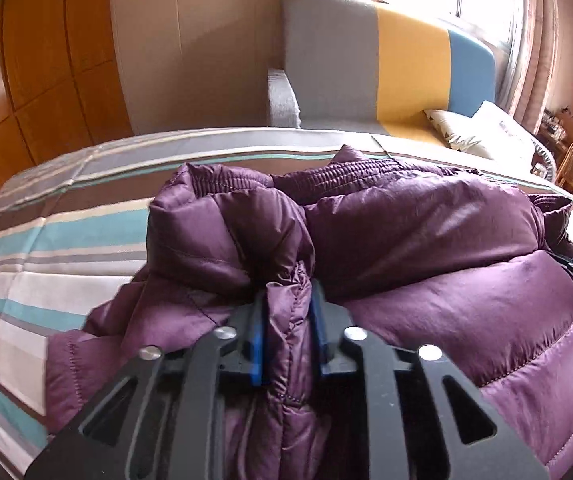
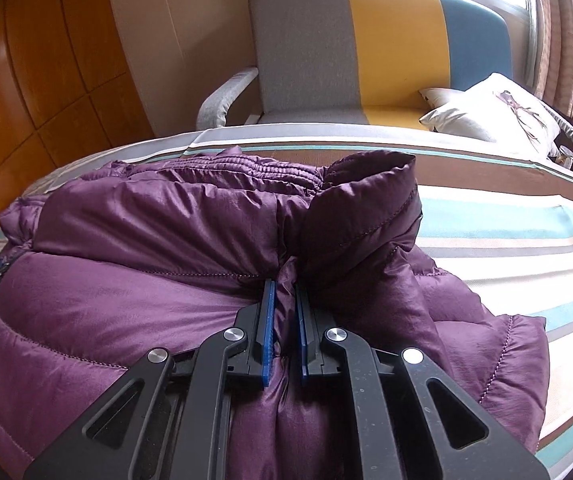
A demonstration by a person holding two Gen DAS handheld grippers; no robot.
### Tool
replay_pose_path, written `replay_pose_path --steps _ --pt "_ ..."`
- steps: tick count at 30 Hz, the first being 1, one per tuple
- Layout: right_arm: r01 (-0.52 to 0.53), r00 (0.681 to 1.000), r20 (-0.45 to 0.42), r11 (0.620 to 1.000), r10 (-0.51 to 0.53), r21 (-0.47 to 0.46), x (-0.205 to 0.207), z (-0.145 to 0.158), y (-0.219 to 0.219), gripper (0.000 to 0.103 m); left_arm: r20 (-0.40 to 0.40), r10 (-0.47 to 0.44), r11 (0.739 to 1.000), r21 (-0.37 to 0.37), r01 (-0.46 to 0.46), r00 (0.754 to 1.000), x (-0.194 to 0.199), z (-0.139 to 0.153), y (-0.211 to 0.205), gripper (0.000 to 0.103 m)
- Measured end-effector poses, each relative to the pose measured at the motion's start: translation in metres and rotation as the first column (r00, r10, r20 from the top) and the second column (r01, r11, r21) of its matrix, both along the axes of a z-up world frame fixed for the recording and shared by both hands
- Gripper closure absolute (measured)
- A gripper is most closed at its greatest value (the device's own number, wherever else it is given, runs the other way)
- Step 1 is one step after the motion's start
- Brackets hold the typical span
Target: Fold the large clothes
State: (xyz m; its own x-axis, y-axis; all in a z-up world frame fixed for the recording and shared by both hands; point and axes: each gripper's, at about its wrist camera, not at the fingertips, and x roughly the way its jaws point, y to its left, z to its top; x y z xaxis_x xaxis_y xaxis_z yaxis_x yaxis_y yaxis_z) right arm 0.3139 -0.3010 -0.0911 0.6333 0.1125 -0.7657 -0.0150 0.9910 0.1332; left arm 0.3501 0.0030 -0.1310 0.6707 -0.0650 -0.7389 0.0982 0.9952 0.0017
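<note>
A puffy purple down jacket (image 1: 406,232) lies bunched on a striped bed sheet (image 1: 66,240). In the left wrist view my left gripper (image 1: 288,292) stands a little open around a thick fold of the jacket, which sits loosely between the blue pads. In the right wrist view the same jacket (image 2: 146,220) spreads to the left, with a sleeve or collar end raised at the upper right. My right gripper (image 2: 284,286) is shut tight on a thin fold of it, and creases radiate from the pinch. The sheet (image 2: 526,240) is bare to the right.
Behind the bed stands a grey, yellow and blue sofa (image 1: 366,60) (image 2: 326,52) with white pillows (image 1: 486,132) (image 2: 494,112). A wooden wardrobe (image 1: 46,60) fills the left wall. Bright curtained windows are at the back right.
</note>
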Motion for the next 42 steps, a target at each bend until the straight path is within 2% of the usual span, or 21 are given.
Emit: replay_pose_path --steps 2,3,5,8,10,13,17,19,22,26,29,32,35,42 --pt "0.001 1.000 0.003 1.000 -0.001 -0.006 0.000 0.001 0.000 0.095 0.002 0.028 1.000 -0.007 -0.028 1.000 -0.004 0.009 -0.001 0.054" --pt "0.001 1.000 0.004 1.000 -0.001 -0.009 0.000 0.000 0.000 0.095 0.010 0.031 0.998 -0.049 -0.030 0.999 -0.008 0.017 0.000 0.049" --pt "0.001 1.000 0.005 1.000 -0.001 -0.010 0.001 0.001 0.000 0.095 0.018 0.046 0.994 -0.100 -0.044 0.999 -0.013 0.032 -0.004 0.049" --pt "0.002 1.000 0.006 1.000 -0.002 -0.008 0.000 0.001 0.000 0.095 0.027 0.053 0.990 -0.133 -0.049 0.998 -0.010 0.048 -0.016 0.035" --pt "0.003 1.000 0.007 1.000 -0.003 -0.008 0.001 0.001 0.000 0.095 0.039 0.067 0.991 -0.120 -0.062 0.997 -0.004 0.056 -0.028 0.030" --pt "0.005 1.000 0.008 1.000 -0.005 -0.001 0.001 0.001 -0.001 0.095 0.040 0.124 0.991 -0.057 -0.122 0.991 0.012 0.053 -0.043 0.023" --pt "0.005 1.000 0.012 1.000 -0.005 0.007 0.001 0.001 -0.003 0.095 -0.060 0.142 0.990 -0.007 -0.143 0.988 0.036 0.012 -0.051 0.018" --pt "0.005 1.000 0.014 1.000 -0.005 0.013 0.000 0.001 -0.006 0.093 -0.020 0.146 0.989 -0.002 -0.146 0.989 0.031 0.002 -0.053 0.018" --pt "0.005 1.000 0.012 1.000 -0.005 0.018 0.001 0.000 -0.007 0.093 -0.012 0.149 0.989 0.019 -0.149 0.989 0.029 -0.001 -0.056 0.018" --pt "0.001 1.000 0.014 1.000 -0.001 0.000 -0.001 0.005 -0.005 0.090 -0.012 0.147 0.989 0.001 -0.147 0.989 0.025 -0.003 -0.053 0.018" --pt "0.008 1.000 -0.005 1.000 -0.008 -0.009 -0.005 0.019 -0.003 0.090 -0.011 0.146 0.989 -0.011 -0.146 0.989 0.024 -0.003 -0.051 0.018" --pt "0.001 0.997 0.075 1.000 -0.001 0.002 -0.016 0.050 0.011 0.090 -0.008 0.146 0.989 -0.018 -0.146 0.989 0.021 -0.004 -0.048 0.018" --pt "-0.034 0.994 0.105 0.999 0.036 -0.015 -0.009 0.060 0.031 0.090 -0.006 0.147 0.989 -0.015 -0.147 0.989 0.021 -0.005 -0.048 0.017" --pt "-0.005 1.000 -0.002 1.000 0.005 -0.016 0.031 0.020 0.049 0.090 -0.005 0.147 0.989 -0.034 -0.147 0.989 0.021 -0.005 -0.043 0.016"
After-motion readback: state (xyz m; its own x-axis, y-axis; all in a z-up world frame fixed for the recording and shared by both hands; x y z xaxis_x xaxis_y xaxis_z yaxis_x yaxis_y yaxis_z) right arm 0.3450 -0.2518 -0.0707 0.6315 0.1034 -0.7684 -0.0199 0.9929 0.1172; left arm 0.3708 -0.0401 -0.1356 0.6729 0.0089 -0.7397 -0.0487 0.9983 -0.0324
